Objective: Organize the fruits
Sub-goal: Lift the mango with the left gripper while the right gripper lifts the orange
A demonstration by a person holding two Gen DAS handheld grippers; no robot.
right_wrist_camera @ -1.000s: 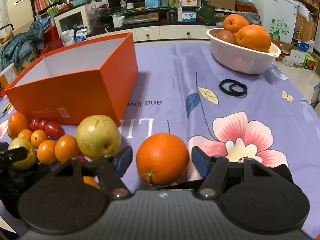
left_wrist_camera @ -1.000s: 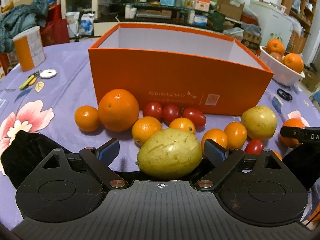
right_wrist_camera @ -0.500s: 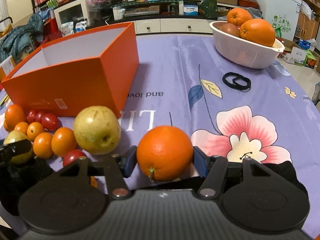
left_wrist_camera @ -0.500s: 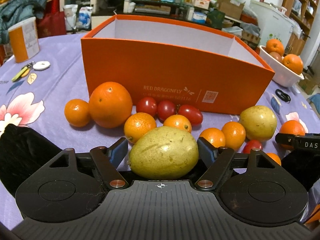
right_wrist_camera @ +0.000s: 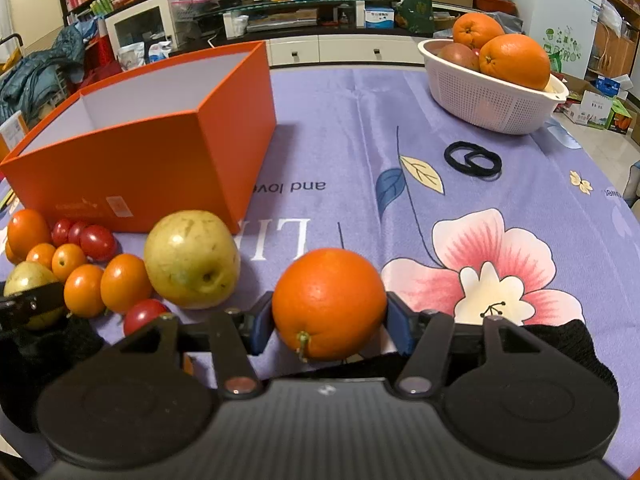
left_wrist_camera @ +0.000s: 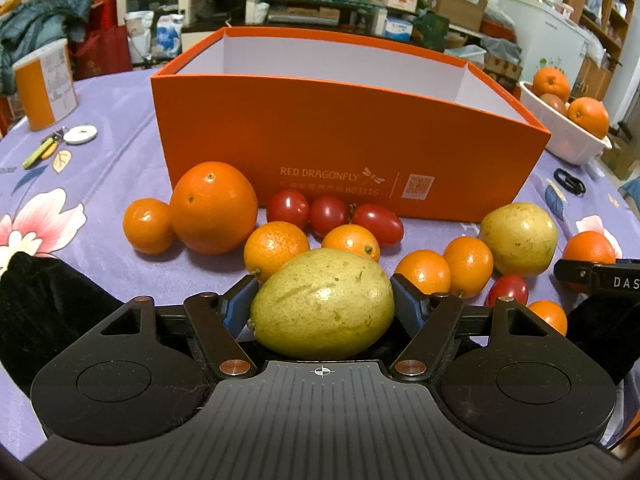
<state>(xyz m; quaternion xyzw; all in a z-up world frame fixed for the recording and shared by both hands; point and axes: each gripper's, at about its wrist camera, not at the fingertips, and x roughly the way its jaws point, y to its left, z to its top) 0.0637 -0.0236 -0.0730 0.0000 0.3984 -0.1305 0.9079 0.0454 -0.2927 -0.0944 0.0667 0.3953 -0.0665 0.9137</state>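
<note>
The left hand-held gripper (left_wrist_camera: 322,304) is closing on a yellow-green fruit (left_wrist_camera: 323,303) – both blue pads touch its sides, so it grips it. The fruit sits low on the purple flowered tabletop (left_wrist_camera: 112,168), at 6 o'clock from the orange box (left_wrist_camera: 344,144).

The right hand-held gripper (right_wrist_camera: 329,322) is closing too, w/ a large orange (right_wrist_camera: 329,304) between its pads; both pads touch the skin, stem end pointing down toward the camera. This orange rests on the tabletop, approx. at 5 o'clock from the box corner.

In the left wrist view, other fruit lies in front of the box: a big orange (left_wrist_camera: 214,207) w/ a small mandarin (left_wrist_camera: 148,226) touching it at 9 o'clock, three cherry tomatoes (left_wrist_camera: 334,216) in a row just beside the box wall, and more small mandarins (left_wrist_camera: 444,272) at 3 o'clock from the gripped fruit. A round yellow fruit (left_wrist_camera: 519,239) stands further to 3 o'clock; one more cherry tomato (left_wrist_camera: 507,290) is near it.

The box is open on top, white inside; its floor is hidden from both views.

A white basket (right_wrist_camera: 488,98) w/ oranges is well apart – at 1 o'clock in the right wrist view. Black hair bands (right_wrist_camera: 472,159) lie on the tabletop between the basket and the held orange. An orange-white canister (left_wrist_camera: 44,84) stands at 10 o'clock in the left wrist view.
</note>
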